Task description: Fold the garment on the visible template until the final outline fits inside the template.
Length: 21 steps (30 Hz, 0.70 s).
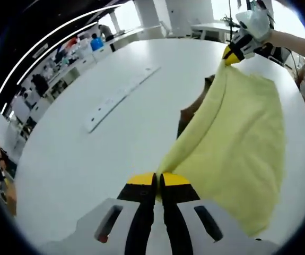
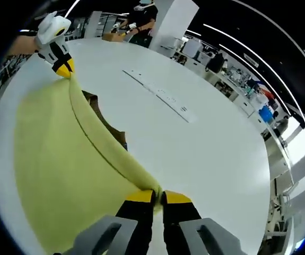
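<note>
The white table (image 1: 88, 159) spanned both views, round-edged, with a long pale strip (image 1: 121, 97) set into its middle, well apart from the work. Over the table hung the yellow garment (image 1: 237, 154), stretched taut along one straight edge between the two grippers, so that its long axis ran directly from one tool to the other. The rest of the cloth draped away from that edge, down toward the table on one side. Beneath the raised edge a dark brown sheet (image 1: 192, 109), judged to be the template, showed in part on the tabletop; its full outline was hidden by the cloth.

The left gripper (image 1: 157, 181) had its yellow-tipped jaws pressed together on one end of the stretched edge. The right gripper (image 2: 158, 196) was likewise clamped on the other end, the cloth emerging from between its tips. Each tool appeared in the other's view, at the far end of the edge, held by a gloved hand (image 2: 51, 33).

Both grippers stood equally at the ends of the edge, neither nearer the cloth's middle. The template lay below and to the side of the held edge, between the two tools; a coming fold was judged to depend on carrying that edge across, parallel to itself, toward the template.
</note>
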Available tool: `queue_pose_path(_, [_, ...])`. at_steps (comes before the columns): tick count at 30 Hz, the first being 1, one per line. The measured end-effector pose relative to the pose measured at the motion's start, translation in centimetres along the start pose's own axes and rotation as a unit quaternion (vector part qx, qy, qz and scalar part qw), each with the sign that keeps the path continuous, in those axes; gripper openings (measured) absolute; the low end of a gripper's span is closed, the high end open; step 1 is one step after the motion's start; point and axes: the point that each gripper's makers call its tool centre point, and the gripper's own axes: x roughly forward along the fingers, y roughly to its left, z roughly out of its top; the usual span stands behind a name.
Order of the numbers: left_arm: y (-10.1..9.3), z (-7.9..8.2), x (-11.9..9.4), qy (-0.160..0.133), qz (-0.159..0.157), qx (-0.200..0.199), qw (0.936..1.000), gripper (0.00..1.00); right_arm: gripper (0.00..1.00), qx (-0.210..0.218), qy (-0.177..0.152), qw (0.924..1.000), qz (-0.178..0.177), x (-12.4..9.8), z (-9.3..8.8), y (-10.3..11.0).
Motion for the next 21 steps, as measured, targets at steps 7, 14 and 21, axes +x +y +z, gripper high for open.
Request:
queue_pose_path(7, [0.2, -0.5, 0.6, 0.002, 0.002, 0.013, 0.9999, 0.01, 0.02, 0.011, 0.006, 0.9999, 0.005, 0.5, -0.4, 0.2])
queue_pose_path(14, [0.0, -0.4, -0.2, -0.007, 0.002, 0.061, 0.9981, 0.13, 0.15, -0.007, 0.001, 0.9999, 0.012, 0.1, -0.2, 0.5])
queue_pose_path(21, [-0.3, -0.5, -0.6, -0.009, -0.001, 0.082, 0.9966, 0.15, 0.23, -0.025, -0.022, 0.999, 0.03, -0.8, 0.6, 1.1])
